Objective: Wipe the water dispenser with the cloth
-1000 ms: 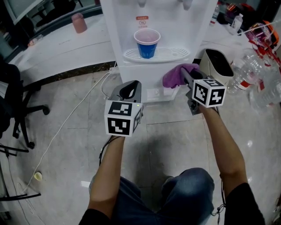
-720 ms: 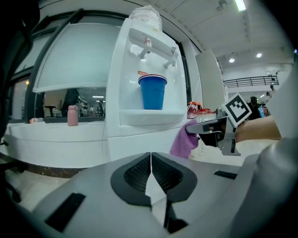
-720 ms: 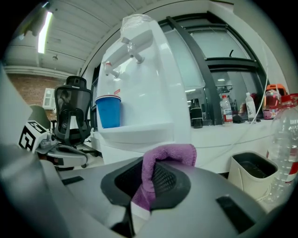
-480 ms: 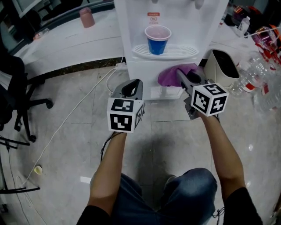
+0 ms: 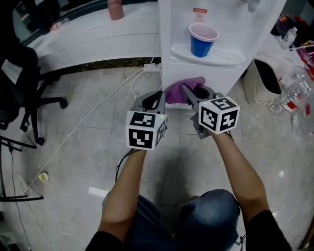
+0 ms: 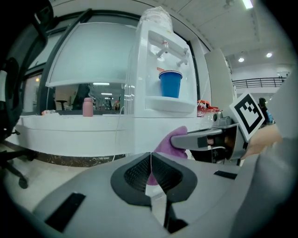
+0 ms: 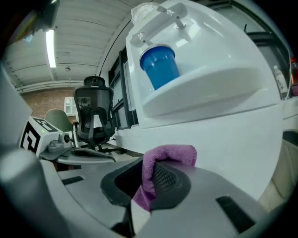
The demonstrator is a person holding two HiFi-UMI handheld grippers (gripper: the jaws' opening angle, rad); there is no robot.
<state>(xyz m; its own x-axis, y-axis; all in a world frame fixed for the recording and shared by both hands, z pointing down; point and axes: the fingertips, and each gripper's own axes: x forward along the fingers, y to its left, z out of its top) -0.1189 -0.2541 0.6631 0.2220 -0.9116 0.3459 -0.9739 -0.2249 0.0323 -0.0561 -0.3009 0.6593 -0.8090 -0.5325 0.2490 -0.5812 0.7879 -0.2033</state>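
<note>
The white water dispenser [image 5: 196, 73] stands ahead on the floor, with a blue cup [image 5: 202, 39] on its drip tray. My right gripper [image 5: 189, 93] is shut on the purple cloth [image 5: 179, 89] and holds it against the dispenser's lower front panel. In the right gripper view the cloth [image 7: 163, 162] is pinched between the jaws, right below the tray ledge of the dispenser [image 7: 219, 125]. My left gripper [image 5: 153, 102] is shut with nothing in it, hanging just left of the cloth. The left gripper view shows the dispenser [image 6: 160, 93], the cup [image 6: 170, 83] and the cloth [image 6: 172, 142].
A white waste bin [image 5: 265, 83] and clear plastic bottles [image 5: 292, 95] sit right of the dispenser. A white cable [image 5: 98, 108] trails over the tiled floor to the left. A black office chair [image 5: 19, 83] stands far left. A pink bottle [image 5: 115, 9] rests on the white counter [image 5: 93, 39] behind.
The right gripper has carried the cloth leftwards and lower along the dispenser's front panel. The head view has swung, so the dispenser now sits further right. The left gripper stays shut and empty.
</note>
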